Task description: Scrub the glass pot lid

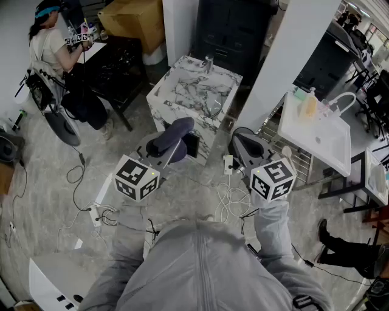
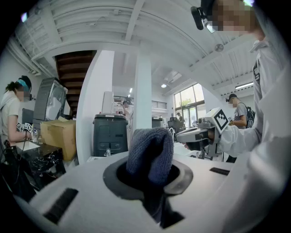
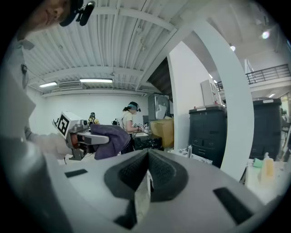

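My left gripper [image 1: 177,138] is shut on a dark blue cloth [image 1: 171,135]; in the left gripper view the cloth [image 2: 150,152] stands folded up out of the closed jaws [image 2: 150,172]. My right gripper [image 1: 244,146] is held beside it, a short way to the right, both raised above the floor. In the right gripper view its jaws [image 3: 148,170] are pressed together with nothing seen between them. That view also shows the left gripper [image 3: 86,136] with the cloth [image 3: 112,139]. A marble sink counter [image 1: 182,91] with a tap [image 1: 208,62] stands ahead. I see no glass pot lid clearly.
A white table [image 1: 322,143] with bottles [image 1: 309,104] stands to the right. A dark table [image 1: 115,61] and a cardboard box [image 1: 134,18] are at the back left, where a person [image 1: 58,58] works. Cables [image 1: 231,197] trail on the floor. A white pillar [image 1: 285,54] rises right of the counter.
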The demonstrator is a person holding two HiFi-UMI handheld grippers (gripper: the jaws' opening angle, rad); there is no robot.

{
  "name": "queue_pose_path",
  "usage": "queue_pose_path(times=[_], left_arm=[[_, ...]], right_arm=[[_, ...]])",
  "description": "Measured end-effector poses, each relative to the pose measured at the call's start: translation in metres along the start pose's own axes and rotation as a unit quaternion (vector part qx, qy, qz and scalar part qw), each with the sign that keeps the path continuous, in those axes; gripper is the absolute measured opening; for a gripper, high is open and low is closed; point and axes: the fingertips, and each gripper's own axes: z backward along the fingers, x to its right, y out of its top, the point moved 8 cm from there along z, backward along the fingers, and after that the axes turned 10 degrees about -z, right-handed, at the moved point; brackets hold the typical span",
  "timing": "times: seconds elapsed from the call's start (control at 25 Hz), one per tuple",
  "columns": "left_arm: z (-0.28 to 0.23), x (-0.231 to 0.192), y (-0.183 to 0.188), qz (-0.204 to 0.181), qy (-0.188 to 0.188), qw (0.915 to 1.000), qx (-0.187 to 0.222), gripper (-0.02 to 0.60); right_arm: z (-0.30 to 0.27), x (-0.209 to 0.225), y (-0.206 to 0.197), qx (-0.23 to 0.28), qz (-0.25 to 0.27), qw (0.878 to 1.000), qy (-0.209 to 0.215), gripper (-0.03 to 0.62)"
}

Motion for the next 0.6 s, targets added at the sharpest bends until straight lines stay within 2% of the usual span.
queue_pose_path(times=[0.4, 0.6], left_arm=[[0.015, -0.003, -0.009, -0.02, -0.009, 0.9997, -0.011, 0.071], [0.02, -0.009, -0.016, -0.028, -0.018, 0.9993, -0.016, 0.071]], right_arm=[[-0.007, -0.022, -0.004, 0.012, -0.007, 1.0, 0.018, 0.028], [-0.013, -0.03, -0.008, 0.01, -0.001, 1.0, 0.001, 0.029]])
